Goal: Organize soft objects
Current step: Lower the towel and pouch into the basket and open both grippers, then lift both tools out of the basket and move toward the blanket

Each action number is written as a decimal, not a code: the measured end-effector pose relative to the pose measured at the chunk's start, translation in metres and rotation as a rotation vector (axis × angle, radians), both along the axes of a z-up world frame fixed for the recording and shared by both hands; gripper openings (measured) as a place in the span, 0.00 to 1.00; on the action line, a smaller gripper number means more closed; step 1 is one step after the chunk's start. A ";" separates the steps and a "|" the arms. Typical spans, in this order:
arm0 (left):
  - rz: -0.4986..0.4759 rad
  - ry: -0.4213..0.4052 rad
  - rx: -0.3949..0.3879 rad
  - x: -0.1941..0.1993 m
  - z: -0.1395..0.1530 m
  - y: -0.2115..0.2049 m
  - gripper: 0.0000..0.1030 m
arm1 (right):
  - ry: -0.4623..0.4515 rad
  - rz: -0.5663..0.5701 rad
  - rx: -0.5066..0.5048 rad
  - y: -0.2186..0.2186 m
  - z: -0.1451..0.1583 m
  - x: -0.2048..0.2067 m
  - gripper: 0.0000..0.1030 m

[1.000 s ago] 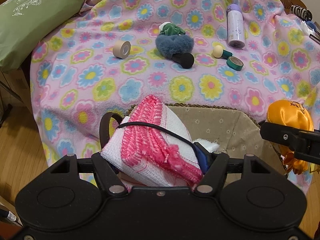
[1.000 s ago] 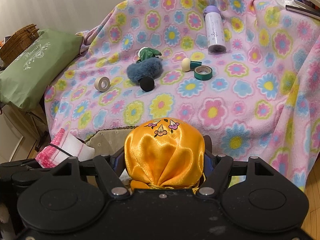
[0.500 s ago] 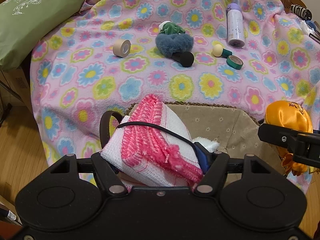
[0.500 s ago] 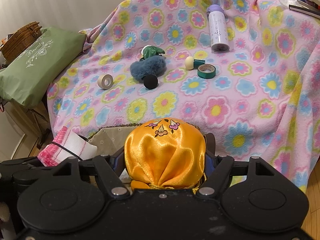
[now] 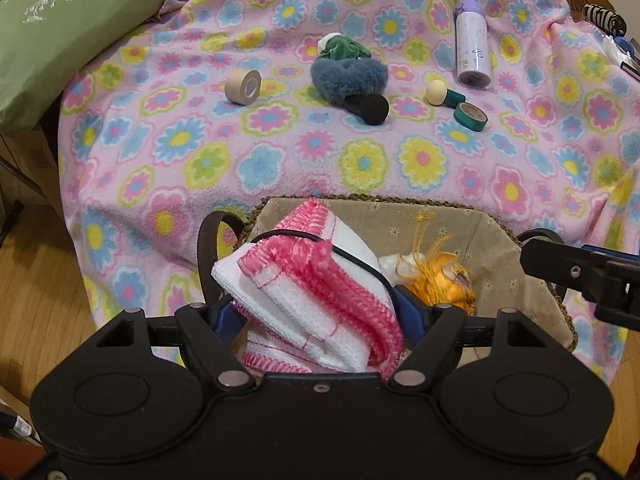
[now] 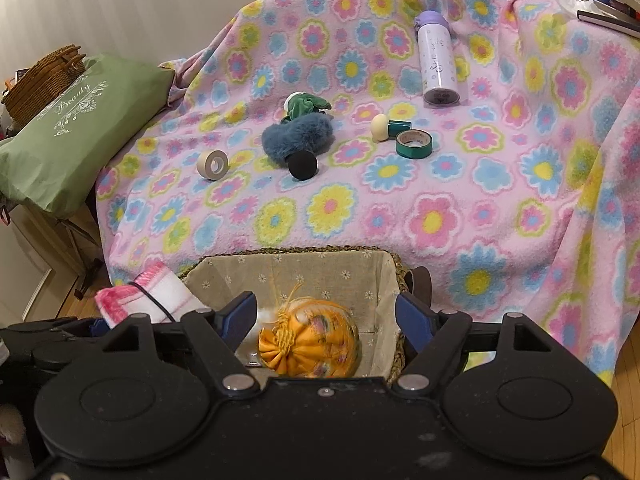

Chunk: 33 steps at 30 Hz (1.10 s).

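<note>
Right gripper (image 6: 326, 314) is standing with its jaws apart, having just been opening, and the shiny orange satin drawstring pouch (image 6: 310, 350) is lying loose below them inside the woven basket with a beige flowered lining (image 6: 304, 270). Left gripper (image 5: 318, 318) has also just been opening around the folded pink-and-white knitted cloth (image 5: 308, 296), which is sitting between its jaws over the basket's left edge; whether the pads are pressing on it I cannot tell. On the pink flowered fleece blanket (image 5: 280, 152), the fluffy blue scrunchie (image 5: 348, 78) and green velvet scrunchie (image 5: 344, 46) are waiting, so sorting looks roughly half done.
</note>
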<state>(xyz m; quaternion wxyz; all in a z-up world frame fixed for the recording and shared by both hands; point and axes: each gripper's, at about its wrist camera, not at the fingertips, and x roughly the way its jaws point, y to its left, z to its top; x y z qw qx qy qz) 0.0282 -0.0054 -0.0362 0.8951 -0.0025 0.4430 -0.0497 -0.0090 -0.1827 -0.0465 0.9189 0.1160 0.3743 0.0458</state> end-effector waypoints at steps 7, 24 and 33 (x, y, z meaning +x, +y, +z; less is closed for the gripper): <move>-0.004 0.005 0.000 0.000 0.000 0.000 0.70 | 0.000 0.000 0.001 0.000 0.000 0.000 0.75; -0.013 -0.004 0.002 -0.001 0.002 -0.001 0.74 | 0.000 0.001 0.000 0.000 0.000 -0.001 0.75; -0.013 -0.004 0.002 -0.001 0.002 -0.001 0.74 | 0.000 0.000 0.001 0.000 0.000 -0.001 0.76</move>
